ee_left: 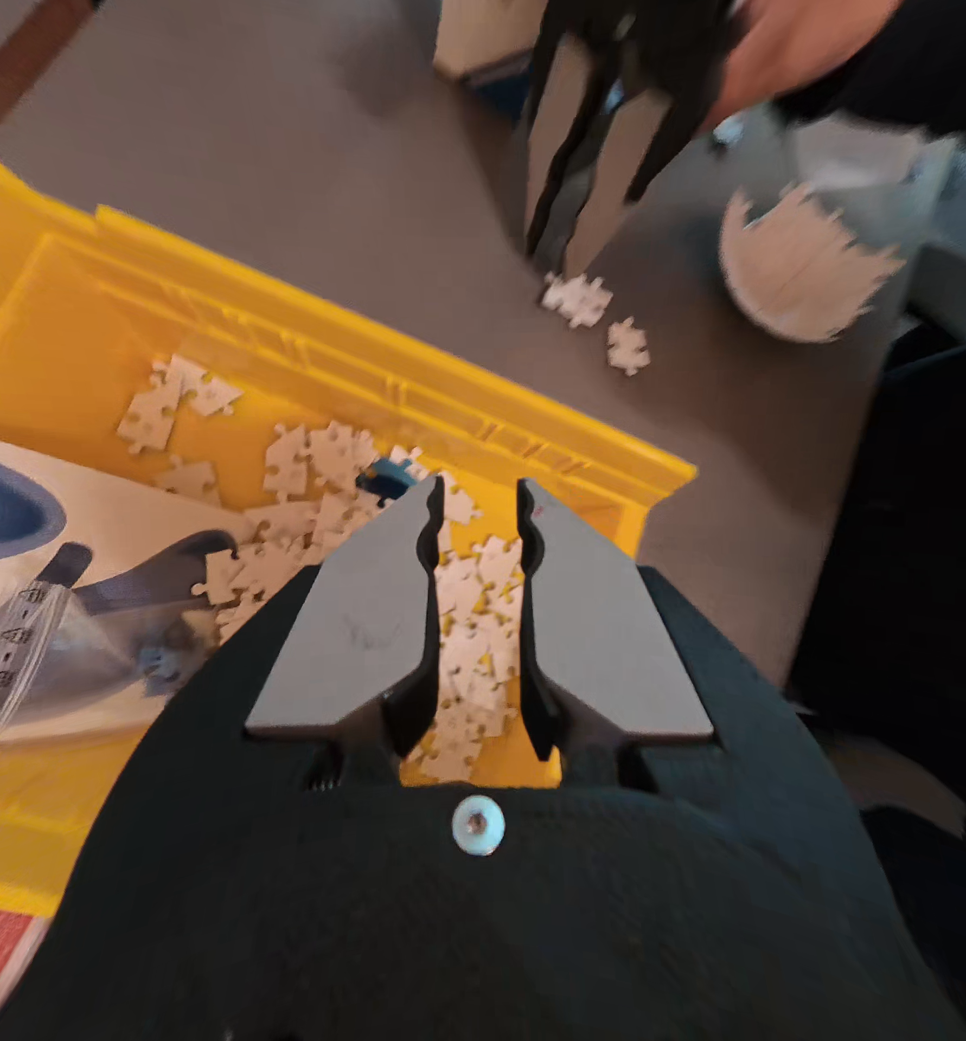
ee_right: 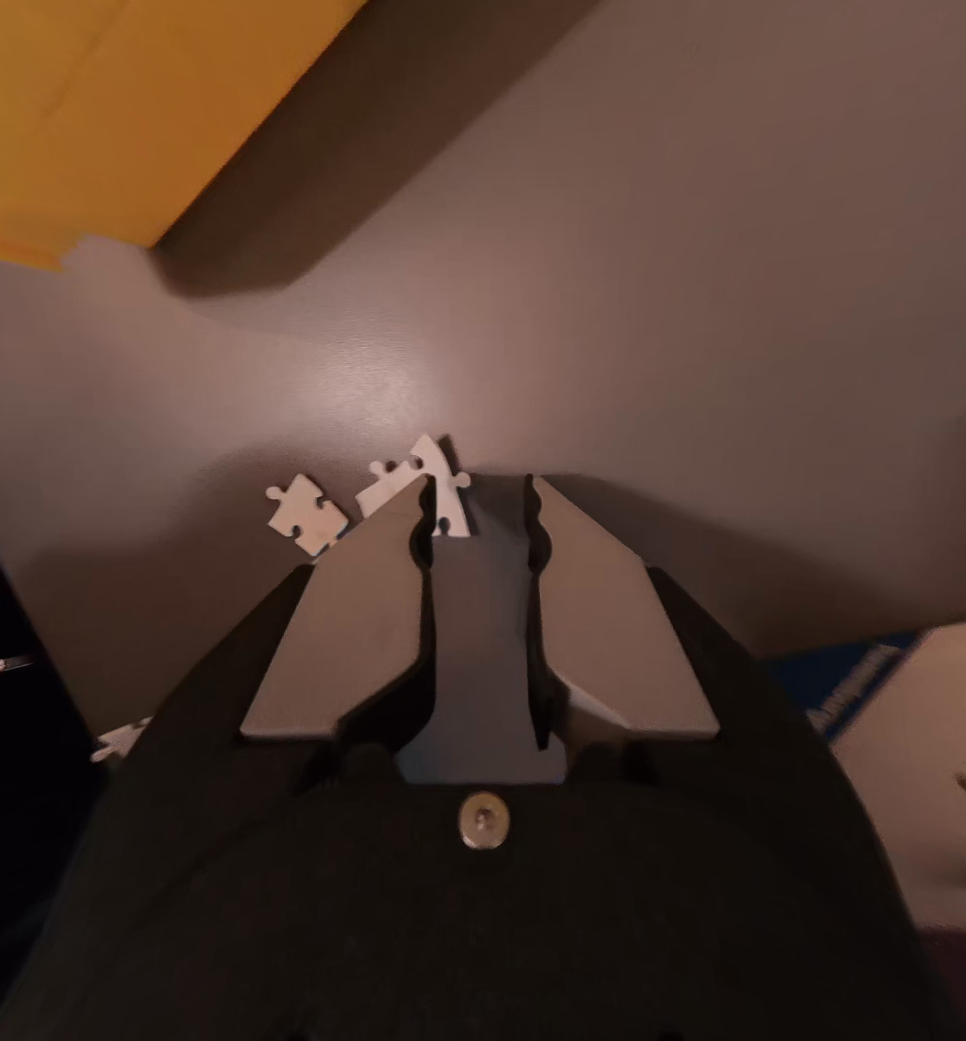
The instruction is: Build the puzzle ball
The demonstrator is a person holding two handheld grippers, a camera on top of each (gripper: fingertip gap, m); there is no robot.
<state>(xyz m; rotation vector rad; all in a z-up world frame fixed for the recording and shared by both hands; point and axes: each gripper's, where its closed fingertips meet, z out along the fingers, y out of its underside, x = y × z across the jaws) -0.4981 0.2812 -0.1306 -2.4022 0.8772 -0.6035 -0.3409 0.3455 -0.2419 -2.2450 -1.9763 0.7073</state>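
Left wrist view: the left gripper (ee_left: 480, 484) hangs part open and empty over the yellow bin (ee_left: 356, 360) of loose pieces (ee_left: 475, 631); the half-built ball (ee_left: 796, 270) sits on the table (ee_left: 300, 197). Right wrist view: the right gripper (ee_right: 477, 484), narrow and empty, points at two pieces (ee_right: 441, 479), apparently joined. Pieces look thin, light and stiff; grip across the edges.

One yellow bin (ee_left: 356, 360) holding a heap of white pieces (ee_left: 469, 619) too many to count. Two loose pieces (ee_left: 576, 298) on the table (ee_left: 300, 197), one part-built ball (ee_left: 796, 270), two grippers (ee_left: 480, 490).
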